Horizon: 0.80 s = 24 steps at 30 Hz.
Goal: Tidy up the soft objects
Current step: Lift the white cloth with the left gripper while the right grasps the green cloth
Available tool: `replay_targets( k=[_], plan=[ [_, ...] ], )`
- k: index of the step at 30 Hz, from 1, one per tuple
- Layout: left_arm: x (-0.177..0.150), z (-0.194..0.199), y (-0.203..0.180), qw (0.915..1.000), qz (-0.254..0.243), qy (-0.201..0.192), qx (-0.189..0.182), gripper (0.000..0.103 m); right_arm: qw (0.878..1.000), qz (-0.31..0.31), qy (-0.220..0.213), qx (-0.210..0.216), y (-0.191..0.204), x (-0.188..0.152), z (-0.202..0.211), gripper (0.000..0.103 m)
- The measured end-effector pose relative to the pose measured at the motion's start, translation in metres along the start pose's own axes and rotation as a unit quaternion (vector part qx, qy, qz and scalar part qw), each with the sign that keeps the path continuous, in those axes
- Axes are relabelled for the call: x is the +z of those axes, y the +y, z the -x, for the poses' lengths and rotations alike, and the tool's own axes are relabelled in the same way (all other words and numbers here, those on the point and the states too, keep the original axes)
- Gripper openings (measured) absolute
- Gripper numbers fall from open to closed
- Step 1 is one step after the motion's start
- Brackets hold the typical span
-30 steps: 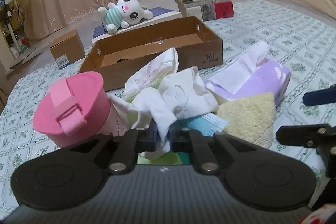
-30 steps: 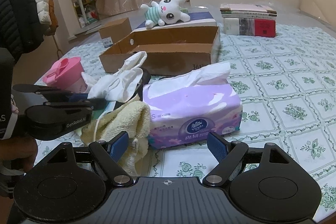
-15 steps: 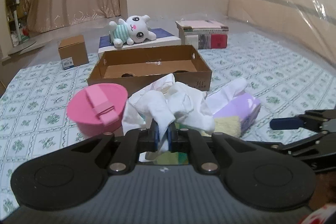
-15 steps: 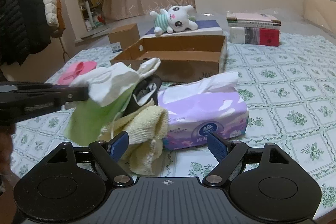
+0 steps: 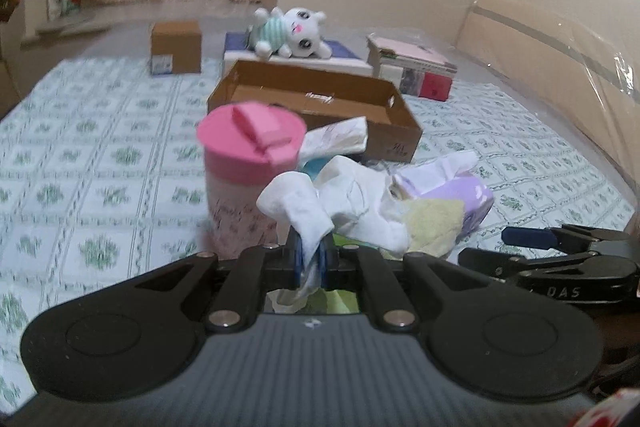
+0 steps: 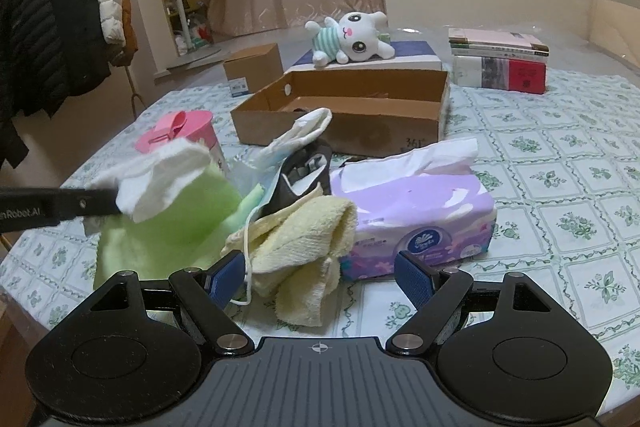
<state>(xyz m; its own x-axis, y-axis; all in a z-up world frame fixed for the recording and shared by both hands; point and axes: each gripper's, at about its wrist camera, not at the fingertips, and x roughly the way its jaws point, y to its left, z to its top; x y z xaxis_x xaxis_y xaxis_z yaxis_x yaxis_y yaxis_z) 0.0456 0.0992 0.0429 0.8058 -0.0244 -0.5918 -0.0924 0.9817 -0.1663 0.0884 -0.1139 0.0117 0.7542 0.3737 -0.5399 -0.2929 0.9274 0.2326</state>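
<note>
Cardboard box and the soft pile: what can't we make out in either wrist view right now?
- Cardboard box floor: left wrist view, pink-lidded cup and cloths cover the near part; right wrist view, the near wall hides most.
- Dark item in the pile: right wrist view, half buried under the yellow towel; identity unclear.
- White-and-green cloth: left wrist view, lower part hidden by the left gripper.
- Book titles: too small.

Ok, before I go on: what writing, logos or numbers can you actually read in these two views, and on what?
"361": front wall of the open cardboard box.
"nRobot.AI" (start cut off): side of the left gripper.
"DAS": body of the right gripper.
Round blue logo on the purple tissue pack: lettering too small to read.
Red label on the book stack, blue sticker on the small carton, script on the pink-lidded cup: blurred, unreadable.
</note>
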Motion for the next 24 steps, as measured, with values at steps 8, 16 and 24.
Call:
replay_targets(
  k=[8, 16, 24],
  plan=[
    [-0.014, 0.001, 0.020, 0.9994, 0.032, 0.016, 0.006, 0.007, 1.000, 0.009, 0.010, 0.017, 0.012, -0.004, -0.003, 0.082],
    [-0.035, 0.006, 0.052, 0.9970, 0.054, 0.031, 0.045, 0.009, 0.996, 0.048, 0.037, 0.064, 0.048, -0.020, -0.013, 0.082],
    [-0.047, -0.005, 0.079, 0.9942, 0.077, 0.058, 0.048, 0.026, 0.991, 0.077, 0.074, 0.083, 0.074, -0.031, -0.036, 0.082]
  ],
)
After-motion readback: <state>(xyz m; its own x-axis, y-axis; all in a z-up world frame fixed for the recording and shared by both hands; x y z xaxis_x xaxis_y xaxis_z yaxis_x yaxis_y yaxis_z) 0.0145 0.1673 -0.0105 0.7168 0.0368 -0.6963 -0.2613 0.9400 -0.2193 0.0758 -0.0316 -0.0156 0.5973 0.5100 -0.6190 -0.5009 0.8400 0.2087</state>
